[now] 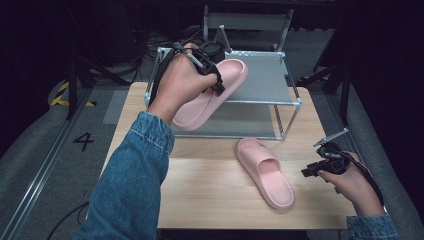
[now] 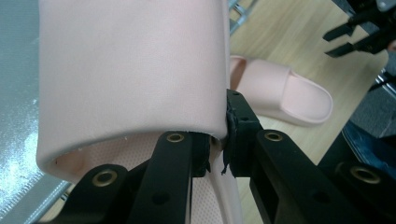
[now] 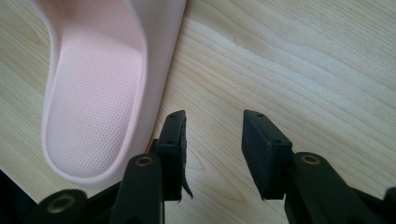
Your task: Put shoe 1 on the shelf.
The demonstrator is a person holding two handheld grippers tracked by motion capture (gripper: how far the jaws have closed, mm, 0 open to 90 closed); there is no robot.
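While the right claw [image 1: 311, 171] idles agape, the outstretched left claw [image 1: 216, 82] pinches a raised slipper [image 1: 210, 97].

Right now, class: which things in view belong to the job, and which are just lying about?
Job:
- held pink slipper, clamped in left hand-held gripper
- second pink slipper on table
- metal shoe rack

Lying about:
- cables
- floor marker 4
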